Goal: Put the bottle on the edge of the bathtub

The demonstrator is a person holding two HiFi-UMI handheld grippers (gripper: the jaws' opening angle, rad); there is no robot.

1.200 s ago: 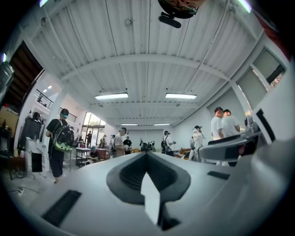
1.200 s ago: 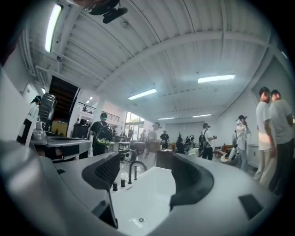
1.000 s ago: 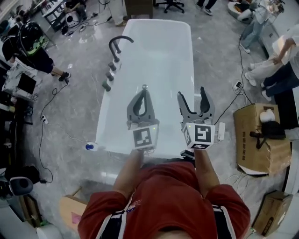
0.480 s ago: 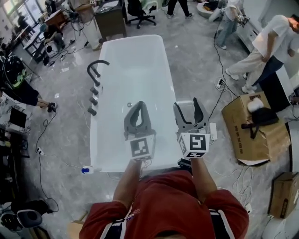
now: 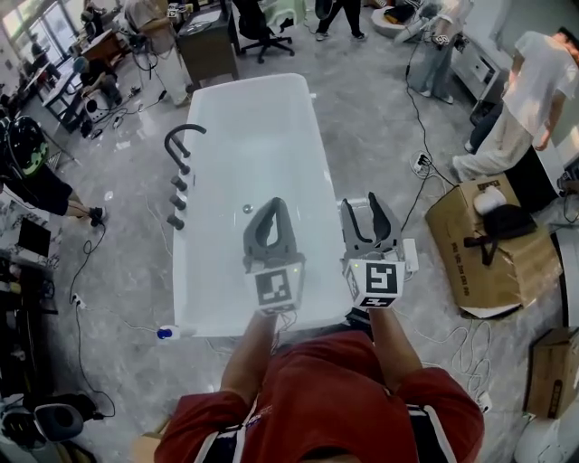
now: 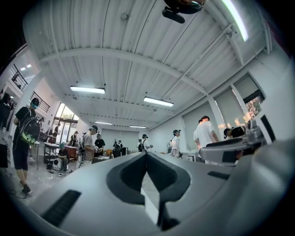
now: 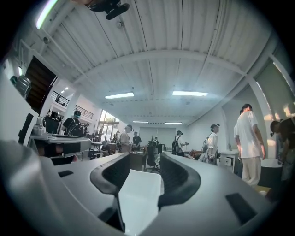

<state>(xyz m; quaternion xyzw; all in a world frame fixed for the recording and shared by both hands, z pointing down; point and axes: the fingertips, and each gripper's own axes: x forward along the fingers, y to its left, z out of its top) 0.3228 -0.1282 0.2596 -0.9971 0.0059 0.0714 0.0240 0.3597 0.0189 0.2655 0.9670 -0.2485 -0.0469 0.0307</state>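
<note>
The white bathtub (image 5: 204, 271) lies lengthwise ahead of me, with a dark curved faucet (image 5: 181, 137) and several dark knobs (image 5: 175, 201) along its left rim. A small blue and white object (image 5: 166, 333), possibly the bottle, lies on the floor by the tub's near left corner. My left gripper (image 5: 273, 204) (image 6: 146, 155) hovers over the tub's near end, shut and empty. Beside it, the right gripper (image 5: 363, 203) (image 7: 144, 162) is over the tub's right rim. Its jaws are closing with a gap still between them and nothing in it.
Cardboard boxes (image 5: 488, 258) stand on the floor to the right, and cables (image 5: 425, 136) trail across the grey tiles. Several people (image 5: 525, 99) stand or sit around the room. An office chair (image 5: 258, 27) and desks are beyond the tub's far end.
The right gripper's jaws have narrowed from wide open. Both grippers stay over the tub's near end, while my view has shifted so the tub sits further left.
</note>
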